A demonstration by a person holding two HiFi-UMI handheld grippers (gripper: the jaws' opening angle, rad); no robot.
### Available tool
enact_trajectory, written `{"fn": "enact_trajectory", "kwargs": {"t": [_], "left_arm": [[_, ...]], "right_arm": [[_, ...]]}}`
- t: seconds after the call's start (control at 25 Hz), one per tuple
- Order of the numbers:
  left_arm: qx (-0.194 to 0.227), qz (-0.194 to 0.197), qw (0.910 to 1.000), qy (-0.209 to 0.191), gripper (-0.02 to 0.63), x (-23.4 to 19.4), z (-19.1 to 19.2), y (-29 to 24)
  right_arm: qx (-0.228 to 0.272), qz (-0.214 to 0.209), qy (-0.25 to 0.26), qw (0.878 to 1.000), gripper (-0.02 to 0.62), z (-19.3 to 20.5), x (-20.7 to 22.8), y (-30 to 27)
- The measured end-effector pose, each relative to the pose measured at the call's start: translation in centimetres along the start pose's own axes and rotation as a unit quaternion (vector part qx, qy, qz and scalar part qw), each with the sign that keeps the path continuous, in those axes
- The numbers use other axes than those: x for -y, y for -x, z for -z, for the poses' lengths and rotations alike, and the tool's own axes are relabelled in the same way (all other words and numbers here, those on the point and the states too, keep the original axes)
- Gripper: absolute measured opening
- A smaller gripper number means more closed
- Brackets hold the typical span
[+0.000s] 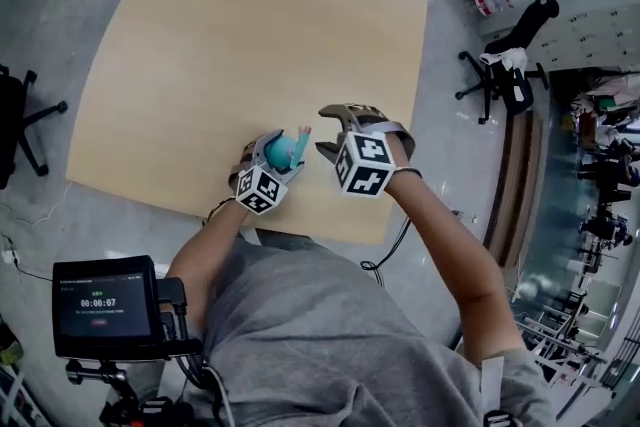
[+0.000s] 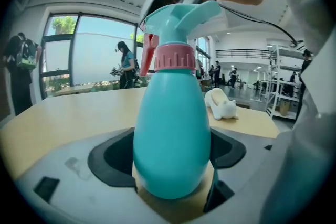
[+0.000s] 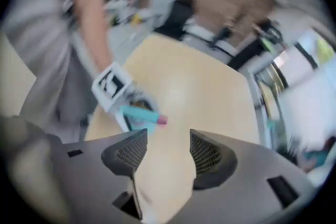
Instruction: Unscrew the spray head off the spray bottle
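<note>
A teal spray bottle (image 2: 170, 139) with a pink collar (image 2: 174, 56), a teal spray head (image 2: 181, 16) and a red trigger (image 2: 148, 52) sits between my left gripper's jaws, whose dark pads (image 2: 107, 157) press on its lower body. In the head view my left gripper (image 1: 272, 160) holds the bottle (image 1: 283, 152) near the table's front edge. Just right of the spray head, my right gripper (image 1: 328, 133) is open. The right gripper view shows nothing between its pads (image 3: 205, 155), and the bottle (image 3: 137, 114) lies a little beyond them.
The light wooden table (image 1: 250, 35) stretches far ahead of both grippers. A small white object (image 2: 220, 105) lies on it behind the bottle. Office chairs (image 1: 505, 65) stand off the table's right side. A recording screen (image 1: 105, 305) hangs at my chest.
</note>
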State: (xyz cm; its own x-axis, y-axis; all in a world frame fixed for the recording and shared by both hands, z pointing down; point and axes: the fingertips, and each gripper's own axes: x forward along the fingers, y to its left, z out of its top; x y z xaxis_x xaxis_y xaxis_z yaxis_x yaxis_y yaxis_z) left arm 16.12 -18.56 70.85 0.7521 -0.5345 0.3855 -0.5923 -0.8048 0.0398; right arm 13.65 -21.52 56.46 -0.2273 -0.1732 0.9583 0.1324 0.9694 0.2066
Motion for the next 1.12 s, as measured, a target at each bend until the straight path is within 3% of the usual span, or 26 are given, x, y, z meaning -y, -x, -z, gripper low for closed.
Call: {"fn": "enact_trajectory", "kwargs": {"t": [0.04,0.08,0.12,0.16,0.2,0.36,0.44,0.52,0.56,0.6,0.64,0.68,0.72,0.76,0.8,0.84,0.88,0.96,1.04,1.08,1.12], "left_arm": [[-0.002,-0.023,0.9996,0.013,0.385,-0.4,0.0,0.0],[-0.005,-0.046,0.9986,0.026,0.385,-0.7,0.0,0.1],[-0.009,-0.068,0.9970,0.037,0.385,-1.0,0.1,0.2],[-0.012,-0.086,0.9951,0.048,0.385,-1.2,0.2,0.3],[-0.016,-0.101,0.9932,0.057,0.385,-1.4,0.4,0.3],[-0.018,-0.116,0.9905,0.071,0.385,-1.6,0.3,0.1],[-0.013,-0.096,0.9935,0.061,0.385,-1.4,0.4,0.1],[-0.004,-0.048,0.9982,0.038,0.385,-0.5,0.5,0.1],[0.000,-0.013,0.9997,0.022,0.385,0.2,0.6,0.1],[0.001,0.026,0.9997,0.006,0.385,1.0,0.7,0.0],[0.000,0.062,0.9981,-0.009,0.385,1.7,0.8,0.0],[-0.002,0.090,0.9957,-0.022,0.385,2.1,1.0,0.0],[-0.006,0.110,0.9935,-0.031,0.385,2.4,1.0,0.0],[-0.009,0.122,0.9918,-0.037,0.385,2.3,1.1,0.0],[-0.012,0.127,0.9911,-0.040,0.385,2.2,1.2,0.1],[-0.013,0.124,0.9914,-0.039,0.385,1.9,1.3,0.1],[-0.013,0.114,0.9928,-0.034,0.385,1.6,1.3,0.2],[-0.011,0.080,0.9967,-0.014,0.385,1.1,1.0,0.0],[-0.007,0.034,0.9993,0.013,0.385,0.4,0.7,-0.3],[-0.006,0.009,0.9996,0.028,0.385,0.1,0.6,-0.3],[-0.007,-0.014,0.9990,0.042,0.385,-0.3,0.6,-0.3]], "right_arm": [[0.060,-0.006,-0.152,0.987,0.236,-0.5,1.0,1.1],[0.125,-0.018,-0.292,0.948,0.238,-1.4,1.6,2.0],[0.178,-0.029,-0.403,0.897,0.242,-2.5,1.6,2.4],[0.204,-0.032,-0.473,0.857,0.247,-3.2,1.2,2.2],[0.198,-0.026,-0.499,0.843,0.252,-3.5,0.3,1.2],[0.112,-0.004,-0.459,0.881,0.248,-2.5,-3.1,-3.6],[0.100,-0.014,-0.393,0.914,0.127,-3.0,-3.8,-4.3],[0.079,-0.041,-0.257,0.962,0.110,-3.2,-4.9,-4.6],[0.065,-0.066,-0.161,0.983,0.110,-3.2,-5.7,-4.6],[0.051,-0.093,-0.045,0.993,0.110,-3.0,-6.6,-4.5],[0.037,-0.116,0.085,0.989,0.110,-2.8,-7.4,-4.2],[0.023,-0.131,0.212,0.968,0.112,-2.6,-8.2,-4.1],[0.010,-0.138,0.315,0.939,0.112,-2.4,-8.7,-4.0],[-0.002,-0.140,0.384,0.913,0.112,-2.3,-9.0,-4.1],[-0.010,-0.139,0.418,0.898,0.112,-2.4,-9.0,-4.2],[-0.012,-0.135,0.420,0.897,0.112,-2.6,-8.7,-4.3],[-0.008,-0.127,0.394,0.910,0.123,-2.8,-8.0,-4.2],[0.010,-0.097,0.279,0.955,0.187,-2.7,-5.6,-3.2],[0.039,-0.060,0.106,0.992,0.210,-1.4,-2.5,-1.1],[0.066,-0.048,-0.004,0.997,0.210,-0.9,-1.0,0.2],[0.106,-0.044,-0.128,0.985,0.210,-0.8,0.4,1.5]]}}
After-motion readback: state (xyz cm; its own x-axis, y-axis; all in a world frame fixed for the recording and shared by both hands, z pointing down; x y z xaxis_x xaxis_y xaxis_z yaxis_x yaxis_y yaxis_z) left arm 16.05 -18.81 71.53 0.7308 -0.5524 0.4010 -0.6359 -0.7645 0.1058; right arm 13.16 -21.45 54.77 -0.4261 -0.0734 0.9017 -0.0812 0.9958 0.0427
